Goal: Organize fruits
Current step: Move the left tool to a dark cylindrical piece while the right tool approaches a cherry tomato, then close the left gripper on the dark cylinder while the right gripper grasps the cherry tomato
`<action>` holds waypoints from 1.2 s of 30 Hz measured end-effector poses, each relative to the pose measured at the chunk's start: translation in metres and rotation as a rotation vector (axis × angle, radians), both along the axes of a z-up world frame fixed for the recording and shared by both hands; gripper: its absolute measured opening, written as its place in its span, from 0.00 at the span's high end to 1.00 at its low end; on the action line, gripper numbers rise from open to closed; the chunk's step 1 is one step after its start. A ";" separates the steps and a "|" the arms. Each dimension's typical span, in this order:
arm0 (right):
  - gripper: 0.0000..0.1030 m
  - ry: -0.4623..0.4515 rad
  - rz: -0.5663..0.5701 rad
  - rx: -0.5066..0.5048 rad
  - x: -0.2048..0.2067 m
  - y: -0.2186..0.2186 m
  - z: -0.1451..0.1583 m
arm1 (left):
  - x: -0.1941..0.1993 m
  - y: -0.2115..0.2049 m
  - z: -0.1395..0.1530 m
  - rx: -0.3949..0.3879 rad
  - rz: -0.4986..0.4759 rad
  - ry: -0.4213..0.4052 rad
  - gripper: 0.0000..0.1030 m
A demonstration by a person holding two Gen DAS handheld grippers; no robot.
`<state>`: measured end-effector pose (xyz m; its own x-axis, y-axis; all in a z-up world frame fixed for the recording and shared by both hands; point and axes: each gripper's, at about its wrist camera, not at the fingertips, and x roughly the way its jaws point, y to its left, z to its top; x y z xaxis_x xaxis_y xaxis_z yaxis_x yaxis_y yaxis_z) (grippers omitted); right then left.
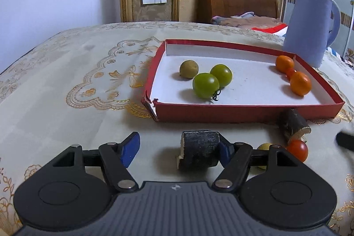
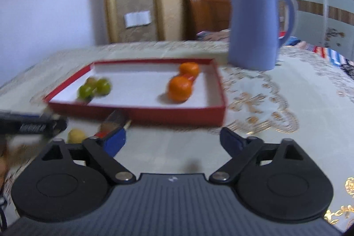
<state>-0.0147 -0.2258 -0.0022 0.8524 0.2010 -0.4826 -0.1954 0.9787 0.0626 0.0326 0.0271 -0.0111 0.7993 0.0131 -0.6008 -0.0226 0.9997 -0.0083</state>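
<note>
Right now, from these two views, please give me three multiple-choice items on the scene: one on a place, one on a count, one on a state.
1. Where is the jug relative to the tray?
A) inside it
B) beyond it, on the cloth
C) under it

2. How many oranges lie in the tray?
A) two
B) four
C) none

3. How is the right gripper?
A) shut on an orange
B) shut on the jug
C) open, nothing between its fingers

Key:
1 B, the jug stands past the tray's far edge.
2 A, two oranges sit at the tray's right side.
3 C, its fingers stand apart over bare cloth.
</note>
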 end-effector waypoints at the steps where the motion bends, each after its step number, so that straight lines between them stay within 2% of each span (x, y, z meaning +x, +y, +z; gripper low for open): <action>1: 0.28 0.025 0.023 0.007 0.001 0.004 0.000 | 0.000 -0.001 0.000 0.008 -0.003 0.002 0.31; 4: 0.35 0.083 0.071 0.033 0.007 0.019 -0.002 | 0.000 -0.005 0.000 0.035 -0.005 0.005 0.30; 8: 0.35 0.082 0.074 -0.007 0.010 0.039 -0.003 | 0.000 -0.005 0.000 0.031 -0.005 0.005 0.30; 12: 0.41 0.100 0.076 -0.005 0.015 0.048 -0.007 | 0.000 -0.006 0.000 0.027 -0.006 0.005 0.30; 17: 0.41 0.087 0.059 -0.009 0.018 0.053 -0.009 | 0.001 -0.006 0.000 0.027 -0.007 0.006 0.29; 21: 0.47 0.084 0.054 -0.021 0.020 0.058 -0.008 | 0.001 -0.006 0.000 0.026 -0.008 0.006 0.28; 22: 0.55 0.082 0.058 -0.030 0.021 0.060 -0.008 | 0.001 -0.006 0.000 0.026 -0.008 0.006 0.28; 23: 0.57 0.084 0.063 -0.038 0.021 0.061 -0.009 | 0.001 -0.007 0.000 0.026 -0.008 0.006 0.28; 27: 0.57 0.084 0.065 -0.045 0.021 0.063 -0.009 | 0.001 -0.007 0.000 0.026 -0.008 0.006 0.28; 33: 0.67 0.083 0.065 -0.053 0.023 0.065 -0.008 | 0.001 -0.007 0.000 0.025 -0.008 0.006 0.27; 36: 0.70 0.083 0.062 -0.047 0.023 0.064 -0.008 | 0.001 -0.007 -0.001 0.024 -0.009 0.010 0.22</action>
